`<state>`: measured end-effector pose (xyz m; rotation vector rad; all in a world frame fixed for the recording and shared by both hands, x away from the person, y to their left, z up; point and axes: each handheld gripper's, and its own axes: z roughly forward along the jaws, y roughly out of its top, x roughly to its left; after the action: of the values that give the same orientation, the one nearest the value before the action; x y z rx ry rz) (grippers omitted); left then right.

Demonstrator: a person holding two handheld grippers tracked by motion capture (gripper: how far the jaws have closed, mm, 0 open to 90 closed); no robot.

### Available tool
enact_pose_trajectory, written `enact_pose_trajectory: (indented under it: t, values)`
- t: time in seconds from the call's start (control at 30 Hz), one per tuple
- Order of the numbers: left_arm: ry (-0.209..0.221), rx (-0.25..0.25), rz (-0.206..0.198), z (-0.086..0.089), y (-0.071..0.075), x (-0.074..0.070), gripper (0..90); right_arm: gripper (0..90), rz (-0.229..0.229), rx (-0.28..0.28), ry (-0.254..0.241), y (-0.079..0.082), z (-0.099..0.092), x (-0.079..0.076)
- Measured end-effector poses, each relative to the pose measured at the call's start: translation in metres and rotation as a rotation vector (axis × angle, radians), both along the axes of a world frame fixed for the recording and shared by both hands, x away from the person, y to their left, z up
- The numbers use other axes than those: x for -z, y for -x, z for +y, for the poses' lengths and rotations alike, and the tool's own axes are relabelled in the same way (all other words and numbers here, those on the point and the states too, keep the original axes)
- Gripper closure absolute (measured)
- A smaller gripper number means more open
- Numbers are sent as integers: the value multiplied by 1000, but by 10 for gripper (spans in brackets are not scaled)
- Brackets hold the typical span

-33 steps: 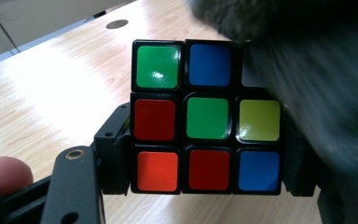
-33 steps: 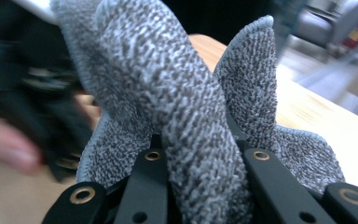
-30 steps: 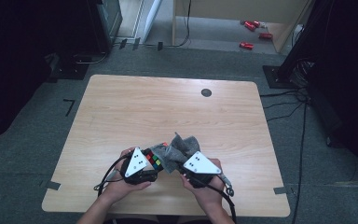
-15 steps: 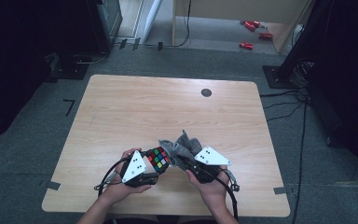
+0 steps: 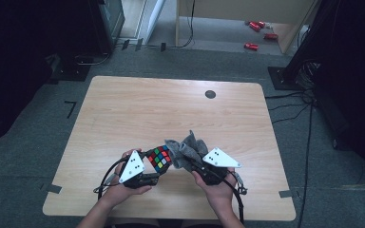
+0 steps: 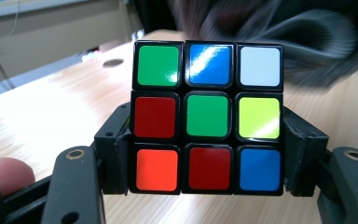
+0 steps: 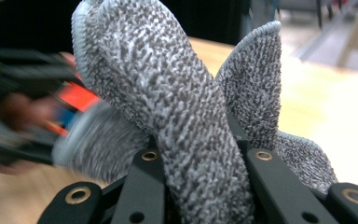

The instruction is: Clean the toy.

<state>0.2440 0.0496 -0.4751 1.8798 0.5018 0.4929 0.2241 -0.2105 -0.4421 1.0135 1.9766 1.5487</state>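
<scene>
A scrambled puzzle cube point(image 5: 159, 158) point(image 6: 208, 116) is held between the jaws of my left gripper point(image 5: 153, 167) point(image 6: 208, 154), shut on its two sides, just above the table's near part. A grey knitted cloth point(image 5: 186, 149) point(image 7: 168, 98) sticks up out of my right gripper point(image 5: 193, 164) point(image 7: 200, 186), which is shut on it. In the high view the cloth lies against the cube's right side. In the left gripper view the cloth point(image 6: 279, 37) is a blur behind the cube. The cube and left hand appear blurred at the left of the right gripper view.
The wooden table point(image 5: 138, 109) has a small dark round hole point(image 5: 210, 94) near its far edge. Dark equipment and cables stand on the floor around it. Red objects point(image 5: 252, 46) lie on the floor beyond the table.
Both hands have spread slightly apart and the cube's coloured face has turned up toward the high camera. The cloth has stayed against the cube.
</scene>
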Motion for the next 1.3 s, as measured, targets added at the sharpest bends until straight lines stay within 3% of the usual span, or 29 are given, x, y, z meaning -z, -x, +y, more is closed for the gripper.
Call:
enact_pose_trajectory:
  t: [0.07, 0.17, 0.23, 0.3, 0.37, 0.47, 0.57, 0.77, 0.87, 1.17, 1.3]
  values:
    - [0, 5, 7, -1, 1, 1, 340, 768, -43, -55, -9, 6, 8, -7]
    - [12, 27, -4, -3, 5, -2, 339, 765, -32, -114, -9, 9, 20, -4]
    - [22, 36, -5, -2, 5, -2, 340, 765, -5, -102, -41, 4, 15, 2]
    - [63, 42, -3, 1, 4, -4, 340, 766, 42, -46, -4, -4, 7, 8]
    - [84, 35, -5, 3, 3, -7, 340, 765, 82, 8, -8, -8, -3, 12]
    - [45, 19, -6, 1, 1, -4, 340, 762, 55, 11, -29, -6, -9, 7]
    - [40, 11, 9, -1, -1, -2, 340, 761, 17, 0, -2, -3, -7, 1]
    - [48, 7, 8, 1, -1, -3, 340, 761, 43, 23, -37, -6, -12, 4]
    - [46, -7, 11, 3, -2, -3, 340, 761, 34, 24, -30, -5, -11, 4]
    - [16, -117, 60, 8, -14, 1, 340, 761, 37, 90, -10, -11, -25, 7]
    - [-7, -174, 100, 9, -20, 4, 340, 761, 42, 122, 2, -16, -35, 10]
